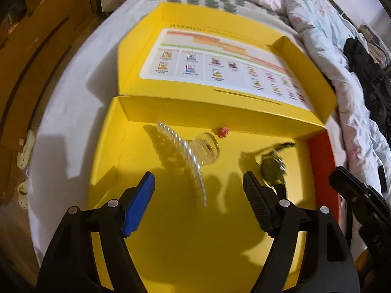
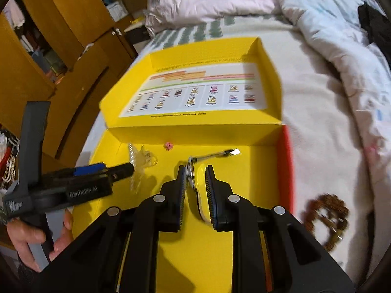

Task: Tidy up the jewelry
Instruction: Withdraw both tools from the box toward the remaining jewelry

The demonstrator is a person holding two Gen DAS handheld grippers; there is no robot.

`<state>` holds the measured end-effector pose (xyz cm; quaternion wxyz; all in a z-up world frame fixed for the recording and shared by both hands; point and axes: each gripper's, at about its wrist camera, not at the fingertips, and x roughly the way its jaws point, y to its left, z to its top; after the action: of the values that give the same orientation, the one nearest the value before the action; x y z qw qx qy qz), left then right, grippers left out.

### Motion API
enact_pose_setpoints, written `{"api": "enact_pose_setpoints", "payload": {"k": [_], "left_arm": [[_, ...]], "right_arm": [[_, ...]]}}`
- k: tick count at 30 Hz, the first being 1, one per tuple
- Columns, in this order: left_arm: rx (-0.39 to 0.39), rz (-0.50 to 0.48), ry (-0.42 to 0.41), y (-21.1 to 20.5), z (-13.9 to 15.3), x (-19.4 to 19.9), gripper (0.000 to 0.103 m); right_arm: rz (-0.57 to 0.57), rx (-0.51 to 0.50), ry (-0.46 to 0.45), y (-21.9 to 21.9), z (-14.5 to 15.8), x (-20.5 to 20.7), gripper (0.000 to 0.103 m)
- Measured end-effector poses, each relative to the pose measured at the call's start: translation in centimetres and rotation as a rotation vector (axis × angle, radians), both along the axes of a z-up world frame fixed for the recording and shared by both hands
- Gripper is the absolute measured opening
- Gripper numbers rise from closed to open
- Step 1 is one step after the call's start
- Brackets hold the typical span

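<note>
I've got both jaws over the yellow box [image 1: 114, 161]: left gripper [image 1: 198, 195] wide open above the pearl hair clip [image 1: 188, 156], right gripper [image 2: 195, 183] parted around the watch [image 2: 193, 171], not pinching. Next, I'd fetch the bead bracelet [image 2: 325, 217] off the bed [image 2: 317, 122].

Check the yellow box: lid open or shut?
Open. The yellow box has its lid folded back flat on the bed, printed inner side up; the pearl strand lies inside the box.

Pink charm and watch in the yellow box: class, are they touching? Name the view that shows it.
Apart. The left wrist view shows bare floor of the yellow box between the pink charm and the watch.
</note>
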<state>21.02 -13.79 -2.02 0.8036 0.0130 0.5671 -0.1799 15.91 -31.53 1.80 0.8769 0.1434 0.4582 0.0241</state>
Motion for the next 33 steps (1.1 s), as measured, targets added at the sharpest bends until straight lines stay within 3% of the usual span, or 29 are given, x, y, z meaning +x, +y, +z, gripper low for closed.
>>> {"api": "enact_pose_setpoints", "payload": {"k": [4, 9, 11, 15, 19, 24, 33], "left_arm": [[0.018, 0.005, -0.067, 0.8, 2.2, -2.2, 0.079], [-0.017, 0.029, -0.109, 4.5, 3.4, -6.9, 0.081], [-0.016, 0.038, -0.113, 5.9, 2.9, -8.5, 0.081], [-0.013, 0.073, -0.134, 9.5, 2.9, -11.2, 0.081], [-0.014, 0.119, -0.170, 13.3, 2.4, -13.7, 0.087], [-0.024, 0.189, -0.111, 18.0, -0.3, -15.4, 0.087], [0.098, 0.191, 0.014, 18.4, -4.6, -15.8, 0.087]], "right_arm": [[-0.008, -0.012, -0.024, -1.0, 2.4, -4.8, 0.022], [-0.031, -0.026, -0.034, -2.0, 3.4, -11.0, 0.023], [-0.041, -0.030, -0.028, -2.4, 3.1, -13.5, 0.027], [-0.061, -0.013, -0.024, -2.7, 1.7, -17.2, 0.048], [-0.063, 0.014, -0.012, -2.4, -0.2, -19.3, 0.051], [-0.088, 0.039, 0.033, -1.5, -2.7, -20.3, 0.054], [-0.074, 0.003, 0.073, 0.0, -5.1, -21.1, 0.054]]}}
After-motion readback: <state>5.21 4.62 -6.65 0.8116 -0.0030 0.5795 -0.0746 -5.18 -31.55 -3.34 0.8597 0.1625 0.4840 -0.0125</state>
